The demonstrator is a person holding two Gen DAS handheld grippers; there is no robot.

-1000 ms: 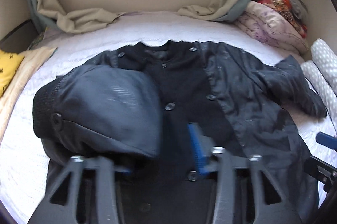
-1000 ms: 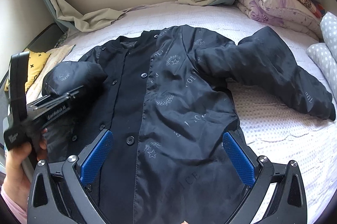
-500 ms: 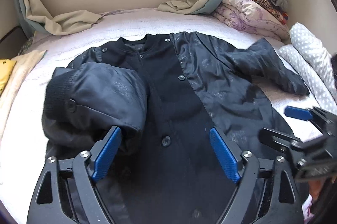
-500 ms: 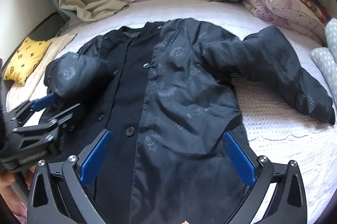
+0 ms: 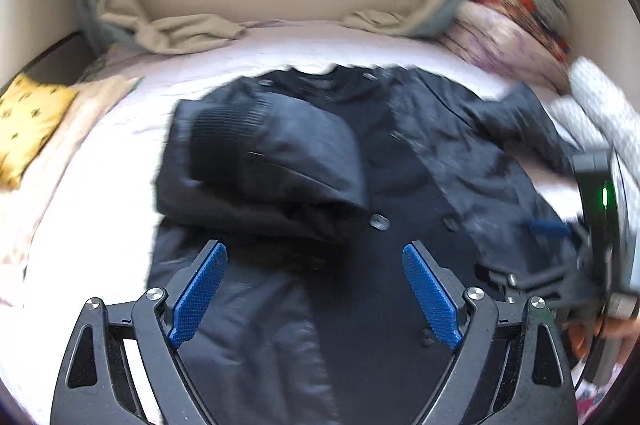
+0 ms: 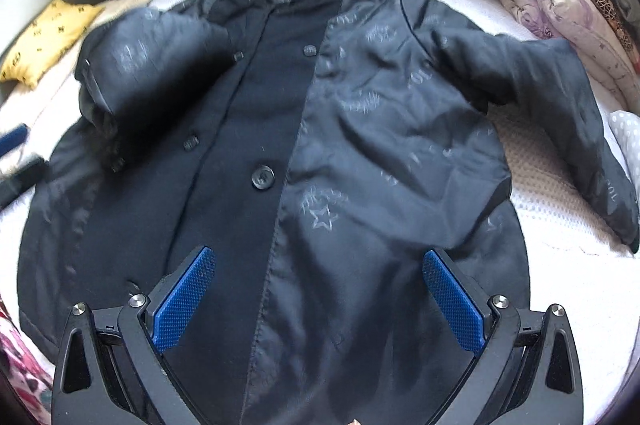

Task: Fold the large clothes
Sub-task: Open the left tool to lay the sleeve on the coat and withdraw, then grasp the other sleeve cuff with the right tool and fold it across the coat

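A black buttoned jacket lies face up on the white bed. Its left sleeve is folded across the chest, ribbed cuff up. The other sleeve stretches out to the right. My left gripper hovers open over the lower front, just below the folded sleeve, holding nothing. Over the hem area my right gripper is open and empty too. Each gripper shows at the edge of the other's view: right gripper, left gripper.
A yellow cushion lies at the left of the bed. Folded quilts and a dotted pillow pile up at the right. Beige curtain cloth drapes along the far wall.
My left gripper opened, let go of the folded sleeve and drew back from it. The right gripper sank closer to the jacket and tipped further down.
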